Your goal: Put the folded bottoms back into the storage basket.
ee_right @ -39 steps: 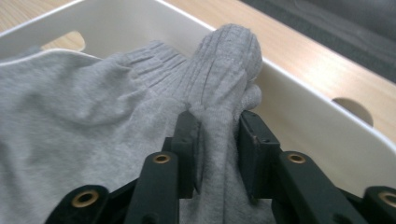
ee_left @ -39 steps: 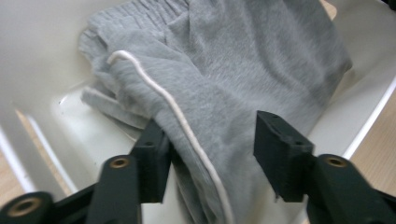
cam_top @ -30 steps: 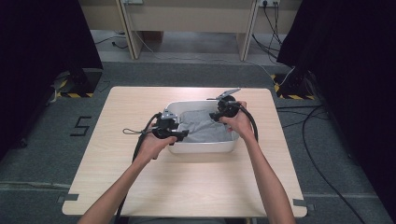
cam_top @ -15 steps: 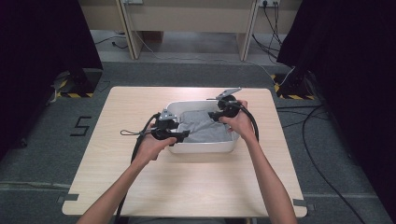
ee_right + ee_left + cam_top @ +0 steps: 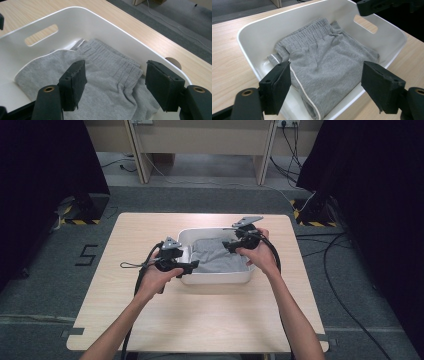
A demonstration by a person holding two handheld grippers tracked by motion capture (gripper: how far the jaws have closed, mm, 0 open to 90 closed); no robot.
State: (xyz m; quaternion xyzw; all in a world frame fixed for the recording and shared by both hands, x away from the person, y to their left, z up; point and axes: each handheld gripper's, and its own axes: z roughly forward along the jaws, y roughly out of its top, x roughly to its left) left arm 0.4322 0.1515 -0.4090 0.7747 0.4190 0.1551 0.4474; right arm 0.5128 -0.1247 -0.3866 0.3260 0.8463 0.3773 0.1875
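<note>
High view: folded grey shorts [image 5: 216, 256] lie inside the white tub [image 5: 215, 278] mid-table. The left gripper [image 5: 192, 265] and right gripper [image 5: 229, 244] hang over opposite ends, jaws just been opening, nothing between them. Letting go looks like the step: lift both straight up so no pad drags the cloth, though I can't quite see the tips' clearance.
</note>
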